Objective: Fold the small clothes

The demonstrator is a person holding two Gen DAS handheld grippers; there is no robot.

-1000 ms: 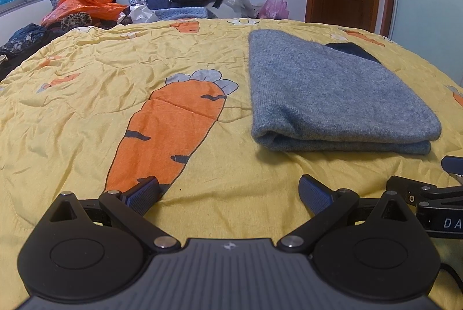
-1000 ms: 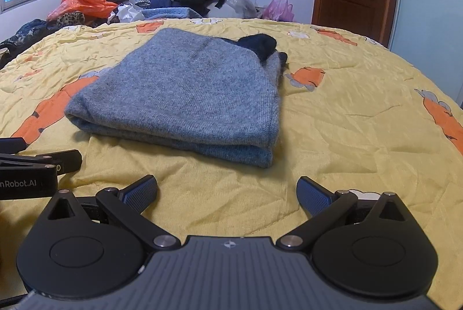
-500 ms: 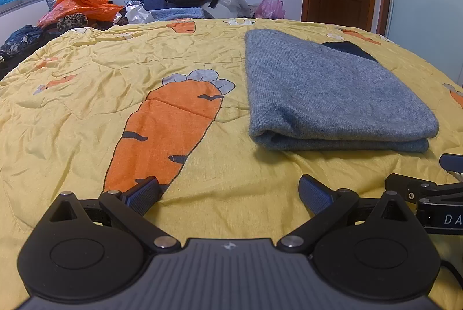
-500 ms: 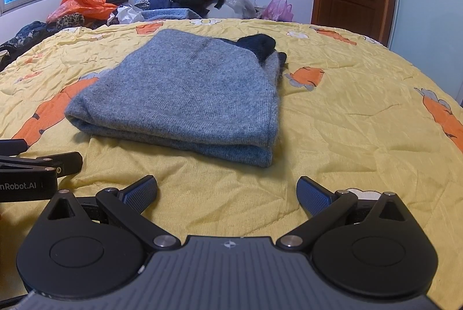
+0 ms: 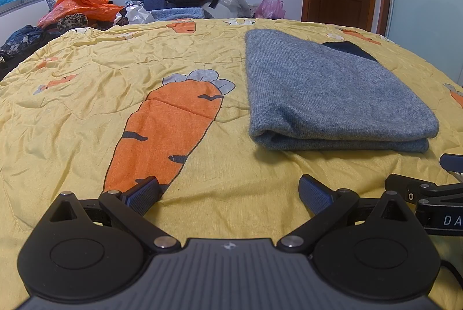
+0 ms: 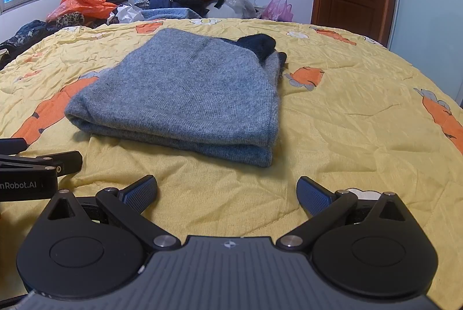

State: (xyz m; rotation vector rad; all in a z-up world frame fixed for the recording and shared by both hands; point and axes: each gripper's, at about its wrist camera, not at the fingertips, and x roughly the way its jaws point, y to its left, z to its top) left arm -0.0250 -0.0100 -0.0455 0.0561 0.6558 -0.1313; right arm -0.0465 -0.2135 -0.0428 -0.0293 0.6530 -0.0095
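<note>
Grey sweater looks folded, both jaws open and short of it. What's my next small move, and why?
Probably lift both grippers clear: the grey sweater lies folded in stacked layers on the yellow bedspread, the left gripper and right gripper hold nothing. Only a dark piece sticks out behind.

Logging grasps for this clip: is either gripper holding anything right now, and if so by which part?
Nothing is held. The left gripper and right gripper are both open, clear of the folded grey knitted sweater lying on the yellow carrot-print bedspread.
</note>
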